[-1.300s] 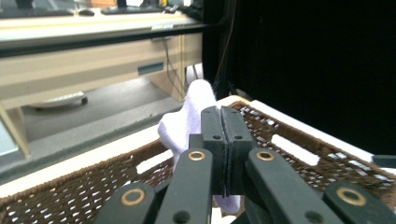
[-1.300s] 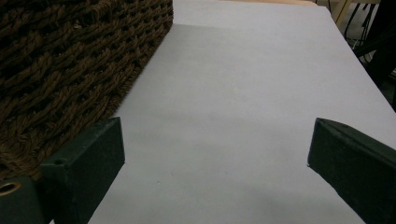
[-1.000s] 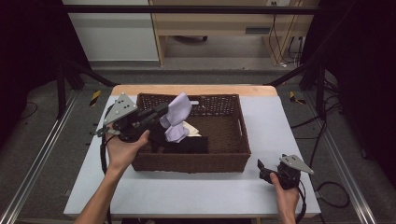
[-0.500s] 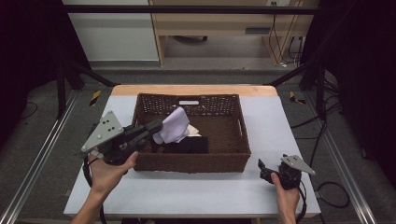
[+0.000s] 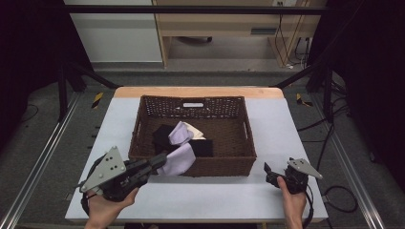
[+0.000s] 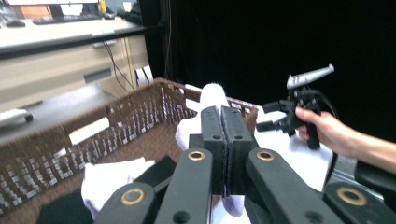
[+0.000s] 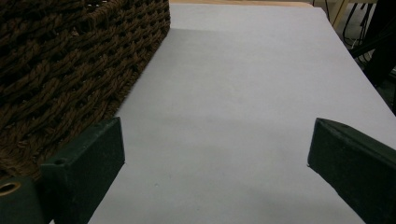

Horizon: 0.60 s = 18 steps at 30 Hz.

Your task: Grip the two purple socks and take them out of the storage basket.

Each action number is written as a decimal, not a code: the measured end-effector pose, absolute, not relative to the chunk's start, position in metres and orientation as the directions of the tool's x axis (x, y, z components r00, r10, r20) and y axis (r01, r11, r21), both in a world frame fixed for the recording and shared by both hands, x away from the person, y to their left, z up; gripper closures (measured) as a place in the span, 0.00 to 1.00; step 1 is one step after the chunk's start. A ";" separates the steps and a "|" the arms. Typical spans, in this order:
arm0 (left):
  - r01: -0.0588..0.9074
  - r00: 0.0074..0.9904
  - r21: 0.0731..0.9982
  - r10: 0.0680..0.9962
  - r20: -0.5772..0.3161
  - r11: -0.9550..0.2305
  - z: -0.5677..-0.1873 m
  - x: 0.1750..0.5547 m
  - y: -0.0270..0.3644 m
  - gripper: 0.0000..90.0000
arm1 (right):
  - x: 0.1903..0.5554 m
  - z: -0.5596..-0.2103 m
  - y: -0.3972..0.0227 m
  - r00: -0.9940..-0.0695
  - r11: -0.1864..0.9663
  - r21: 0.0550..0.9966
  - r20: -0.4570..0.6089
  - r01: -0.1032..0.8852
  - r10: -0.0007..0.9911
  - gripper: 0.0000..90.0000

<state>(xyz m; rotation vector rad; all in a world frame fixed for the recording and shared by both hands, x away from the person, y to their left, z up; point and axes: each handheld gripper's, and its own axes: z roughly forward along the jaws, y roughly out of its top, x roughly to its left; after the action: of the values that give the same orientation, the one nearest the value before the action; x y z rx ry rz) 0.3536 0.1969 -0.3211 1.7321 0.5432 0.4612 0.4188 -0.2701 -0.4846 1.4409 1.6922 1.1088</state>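
left tool pinches sock over basket rim | right tool spread, idle | risk: sock snags wicker, slips out

left gripper fingers pinch what looks like a lavender sock over the basket.

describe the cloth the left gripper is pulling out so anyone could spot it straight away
Start at the brown wicker basket in the middle of the table. At its near left wall, the left gripper is shut on a pale lilac cloth draped over the rim. It is the one hanging out; the other lilac piece, the cream one and the black ones lie inside.
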 end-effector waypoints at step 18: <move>0.331 0.806 0.881 0.586 -0.078 -0.338 -0.412 0.360 0.189 0.99 | 0.419 -0.485 -0.271 -0.194 0.043 0.900 0.046 0.433 0.980 0.05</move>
<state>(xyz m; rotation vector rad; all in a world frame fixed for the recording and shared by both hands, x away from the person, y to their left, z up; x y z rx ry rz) 0.3603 0.1891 -0.4116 1.9540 0.6865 0.3086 0.4188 -0.2706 -0.4847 1.4347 1.6961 1.1128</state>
